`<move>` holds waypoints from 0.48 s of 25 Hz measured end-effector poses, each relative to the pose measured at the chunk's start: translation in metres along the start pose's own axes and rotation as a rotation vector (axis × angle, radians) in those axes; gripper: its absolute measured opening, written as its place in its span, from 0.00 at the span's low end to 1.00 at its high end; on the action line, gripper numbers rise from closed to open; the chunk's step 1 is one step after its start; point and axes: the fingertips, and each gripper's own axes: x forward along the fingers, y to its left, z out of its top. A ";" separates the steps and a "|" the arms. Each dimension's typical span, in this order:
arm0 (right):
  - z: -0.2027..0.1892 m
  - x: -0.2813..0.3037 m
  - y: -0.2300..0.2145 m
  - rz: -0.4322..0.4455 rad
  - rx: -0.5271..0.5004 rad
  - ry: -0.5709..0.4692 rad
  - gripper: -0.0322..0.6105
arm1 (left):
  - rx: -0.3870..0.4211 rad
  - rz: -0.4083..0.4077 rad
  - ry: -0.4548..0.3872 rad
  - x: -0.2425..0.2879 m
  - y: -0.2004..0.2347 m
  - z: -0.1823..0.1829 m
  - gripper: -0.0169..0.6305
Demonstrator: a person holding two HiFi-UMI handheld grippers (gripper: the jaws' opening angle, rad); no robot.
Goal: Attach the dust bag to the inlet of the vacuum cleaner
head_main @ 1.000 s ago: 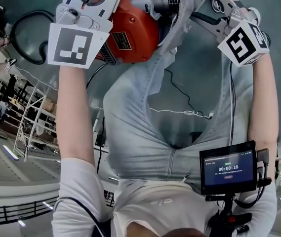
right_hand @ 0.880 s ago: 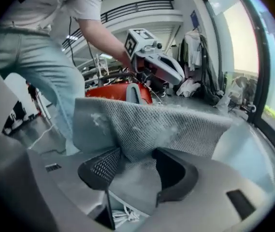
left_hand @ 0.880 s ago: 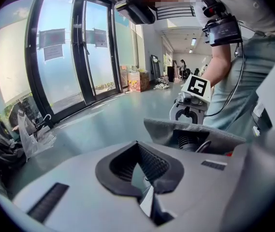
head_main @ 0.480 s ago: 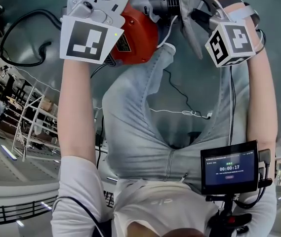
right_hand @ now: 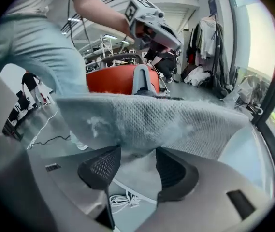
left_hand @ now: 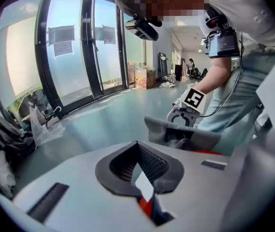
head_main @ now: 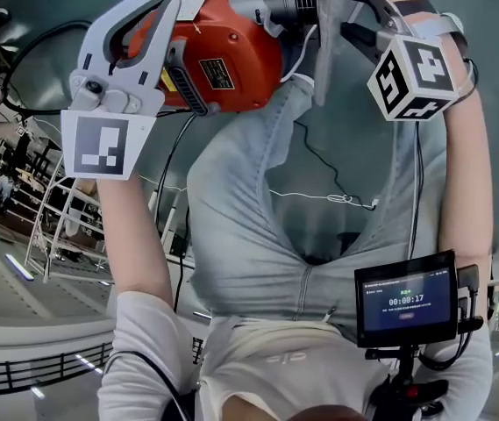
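Grey-green floor point(left_hand: 108, 120), tall glass doors point(left_hand: 74, 62), daylight.

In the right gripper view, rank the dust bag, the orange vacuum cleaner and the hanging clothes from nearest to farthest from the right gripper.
1. dust bag: pinched between the jaws of the right gripper.
2. vacuum cleaner: just behind the bag, left of centre.
3. hanging clothes: far back, upper right.

I see the dust bag point(right_hand: 147, 120), grey mesh-textured cloth with whitish fluff, draped slack between my right tongs point(right_hand: 133, 164). It hangs right at the black ribbed inlet point(head_main: 289, 7) of the orange vacuum cleaner point(head_main: 231, 55). I cannot tell whether it is fitted on.
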 end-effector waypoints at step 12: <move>0.005 0.001 -0.017 -0.025 -0.001 0.239 0.38 | -0.156 0.053 0.116 -0.034 -0.014 -0.080 0.03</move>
